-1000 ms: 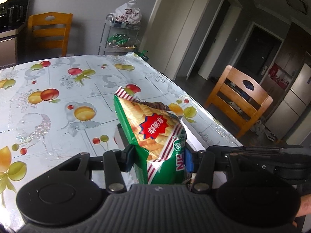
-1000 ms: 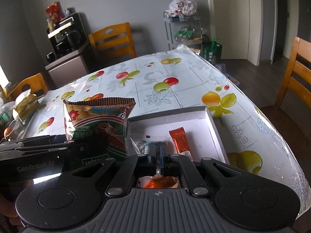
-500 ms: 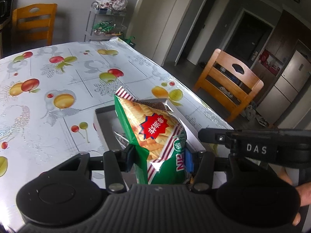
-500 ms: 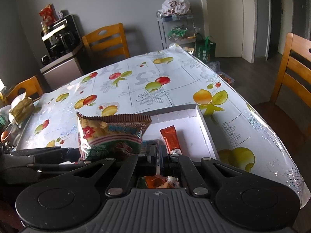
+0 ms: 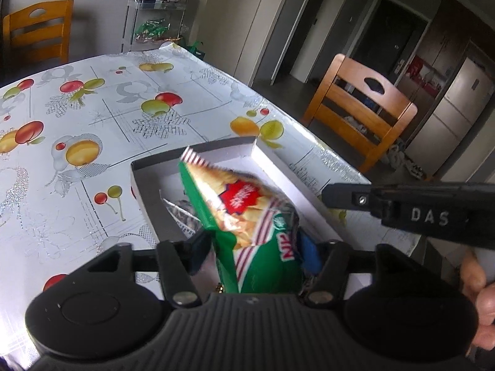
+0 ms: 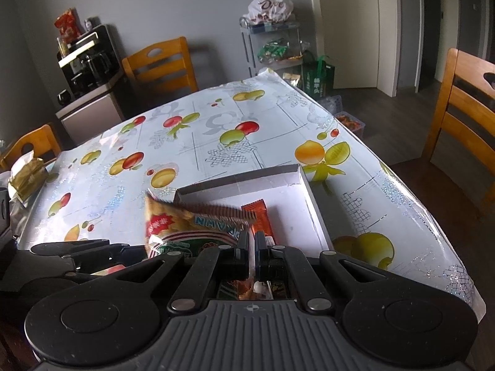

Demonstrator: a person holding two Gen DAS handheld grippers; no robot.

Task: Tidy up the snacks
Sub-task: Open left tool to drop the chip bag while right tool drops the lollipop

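While the left gripper clamps a green-and-red crinkled chip bag above the shallow white cardboard box near the fruit-print tablecloth's right edge, the right gripper rests closed, beside an orange snack bar inside.

Your left gripper has its jaws spread wide, the blue-padded fingers pressing on either side of a chip bag; your right gripper sits level beside it, jaws drawn nearly together with only a slit between; your right hand shows bare at the frame edge, wrapped around its handle.
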